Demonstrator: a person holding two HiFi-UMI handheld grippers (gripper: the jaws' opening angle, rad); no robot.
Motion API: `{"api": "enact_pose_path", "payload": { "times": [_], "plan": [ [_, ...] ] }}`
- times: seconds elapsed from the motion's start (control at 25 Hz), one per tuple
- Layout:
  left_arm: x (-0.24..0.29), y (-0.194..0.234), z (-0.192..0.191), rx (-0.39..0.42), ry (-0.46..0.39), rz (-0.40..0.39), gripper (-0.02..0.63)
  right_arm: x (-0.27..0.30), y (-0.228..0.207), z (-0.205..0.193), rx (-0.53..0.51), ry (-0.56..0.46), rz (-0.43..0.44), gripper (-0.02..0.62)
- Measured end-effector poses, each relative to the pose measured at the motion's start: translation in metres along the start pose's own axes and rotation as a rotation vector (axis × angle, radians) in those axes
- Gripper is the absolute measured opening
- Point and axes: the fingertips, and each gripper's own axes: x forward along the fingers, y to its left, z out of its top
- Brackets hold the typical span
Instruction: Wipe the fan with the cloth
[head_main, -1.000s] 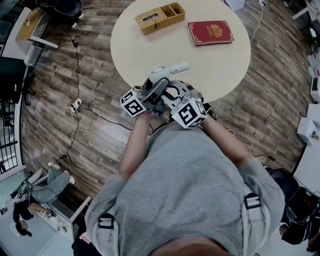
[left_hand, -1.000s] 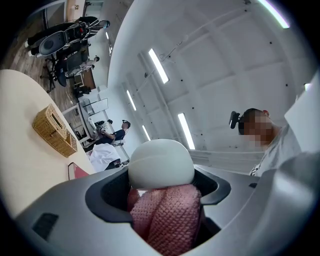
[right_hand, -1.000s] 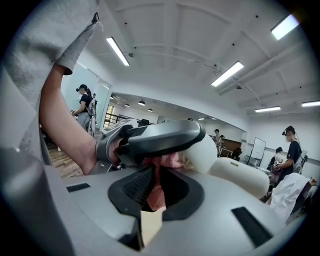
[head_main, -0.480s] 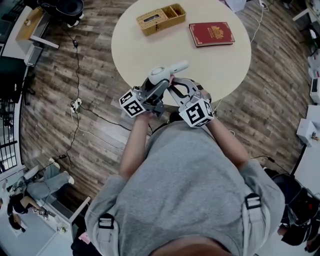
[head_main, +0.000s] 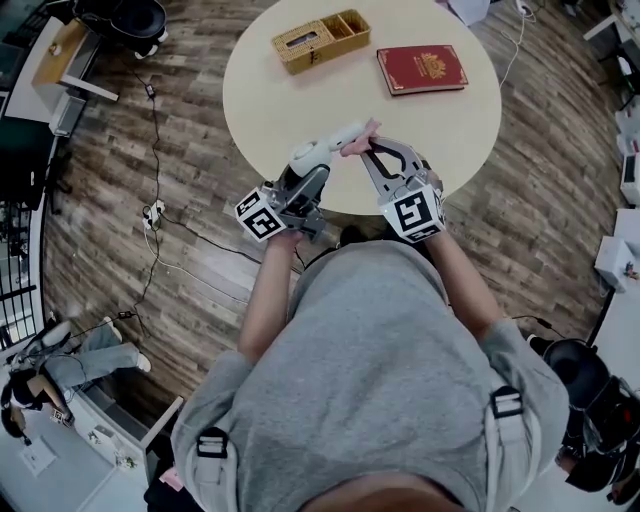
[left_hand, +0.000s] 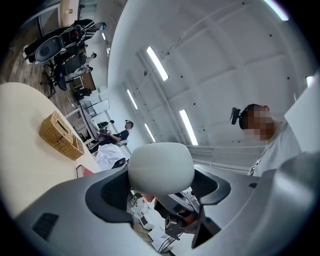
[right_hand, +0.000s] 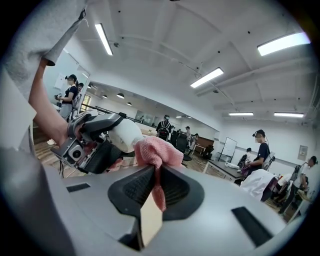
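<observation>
Over the near edge of the table (head_main: 440, 140), the left gripper (head_main: 305, 180) is clamped on one end of the fan (head_main: 322, 148), whose rounded white body fills the gap between its jaws in the left gripper view. The right gripper (head_main: 368, 148) is closed on a fold of the pink cloth (head_main: 359, 135), which meets the fan's far end. The likely trouble is leverage: rubbing at the free end, away from the grip, could twist the smooth, rounded fan in the jaws or work it loose, and it seems to sit close to the table's edge, so it might drop to the floor. Only a small pinch of cloth is held, so a hard drag could also pull it free. A second ago both grippers sat tight together at the table's rim; since then the right one has swung outward, carrying the cloth along to the fan's tip.
</observation>
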Motion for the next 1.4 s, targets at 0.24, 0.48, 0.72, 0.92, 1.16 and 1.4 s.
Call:
{"api": "enact_pose_path", "payload": {
  "times": [0.24,0.48,0.72,0.92,1.16,1.4],
  "plan": [
    [-0.001,0.005,0.002,0.011,0.007,0.009,0.382,-0.001,-0.022,-0.013,0.004,0.022,-0.042,0.041],
    [-0.009,-0.002,-0.001,0.021,0.019,0.009,0.382,-0.01,-0.028,-0.008,0.017,0.007,-0.083,0.04],
    [-0.006,-0.002,-0.007,0.06,0.075,0.016,0.382,-0.012,-0.052,-0.004,0.047,-0.011,-0.119,0.041],
    [-0.007,0.004,-0.01,0.081,0.088,0.053,0.382,-0.01,-0.045,-0.01,0.059,-0.001,-0.098,0.041],
    [-0.011,0.007,-0.011,0.121,0.122,0.087,0.382,-0.013,-0.044,-0.022,0.081,0.017,-0.09,0.041],
    [-0.022,0.009,-0.015,0.173,0.151,0.131,0.382,-0.019,-0.047,-0.034,0.08,0.042,-0.111,0.041]
  ]
}}
